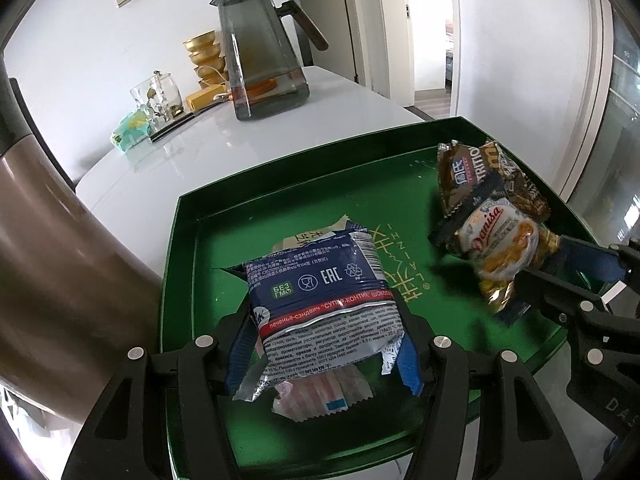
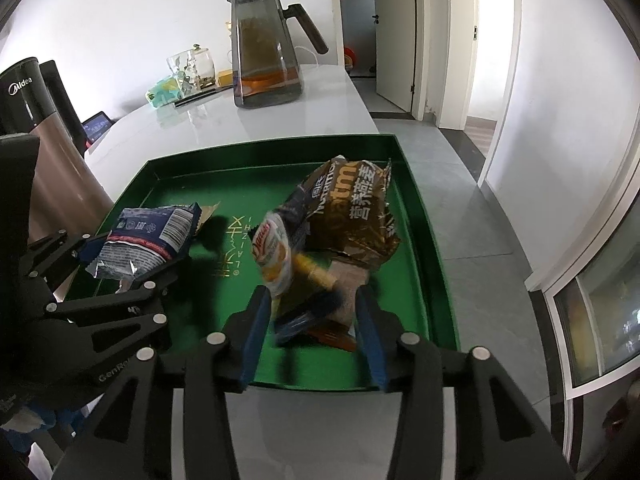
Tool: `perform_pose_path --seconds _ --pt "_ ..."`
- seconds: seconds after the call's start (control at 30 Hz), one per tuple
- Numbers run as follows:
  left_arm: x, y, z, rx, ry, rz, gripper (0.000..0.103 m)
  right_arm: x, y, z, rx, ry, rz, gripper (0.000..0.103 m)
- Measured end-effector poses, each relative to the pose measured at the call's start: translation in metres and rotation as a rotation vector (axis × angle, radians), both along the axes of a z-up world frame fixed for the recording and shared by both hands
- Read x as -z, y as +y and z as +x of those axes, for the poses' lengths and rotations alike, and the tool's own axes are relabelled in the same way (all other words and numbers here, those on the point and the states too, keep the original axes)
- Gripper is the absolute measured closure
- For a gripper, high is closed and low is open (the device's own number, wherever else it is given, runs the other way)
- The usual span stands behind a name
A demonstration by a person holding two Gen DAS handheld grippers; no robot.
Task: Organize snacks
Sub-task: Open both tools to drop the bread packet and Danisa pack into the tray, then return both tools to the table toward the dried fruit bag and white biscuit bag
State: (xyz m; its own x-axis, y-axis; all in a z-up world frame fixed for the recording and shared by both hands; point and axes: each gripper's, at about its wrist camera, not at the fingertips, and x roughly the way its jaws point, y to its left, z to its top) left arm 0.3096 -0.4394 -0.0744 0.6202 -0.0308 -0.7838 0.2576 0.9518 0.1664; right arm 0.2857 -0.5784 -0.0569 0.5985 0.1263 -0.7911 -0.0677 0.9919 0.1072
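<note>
A green tray (image 1: 320, 200) (image 2: 180, 184) lies on the white table. My left gripper (image 1: 324, 352) (image 2: 128, 260) is shut on a blue cookie packet (image 1: 320, 292) (image 2: 148, 236) and holds it over the tray's left side. Under that packet lie a pink-and-white wrapper (image 1: 320, 396) and a beige one (image 1: 296, 240). My right gripper (image 2: 314, 332) (image 1: 548, 264) stands open at the tray's right side. A Danisa cookie packet (image 2: 276, 256) (image 1: 500, 240) and some blurred small wrappers sit loose between its fingers. A brown oatmeal packet (image 2: 352, 208) (image 1: 480, 176) leans just behind them.
A glass jug (image 1: 260, 60) (image 2: 268, 52) with dark liquid stands behind the tray. A glass jar (image 1: 156, 96) and gold bowls (image 1: 204, 56) sit at the back left. A brown Midea flask (image 2: 24, 92) stands left of the tray. The table's edge and the floor lie right of the tray.
</note>
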Motion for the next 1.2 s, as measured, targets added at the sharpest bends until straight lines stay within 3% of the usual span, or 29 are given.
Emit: perform_pose_path --seconds 0.27,0.67,1.2 --pt "-0.012 -0.002 -0.008 0.019 -0.036 -0.006 0.039 -0.007 -0.005 -0.009 0.021 -0.009 -0.003 0.064" --pt "-0.037 0.002 -0.029 0.024 -0.069 -0.028 0.037 -0.031 -0.009 -0.033 0.045 -0.042 -0.01 0.061" --pt "-0.088 0.055 -0.105 0.045 -0.09 -0.136 0.032 -0.088 0.015 -0.109 0.02 -0.12 -0.068 0.062"
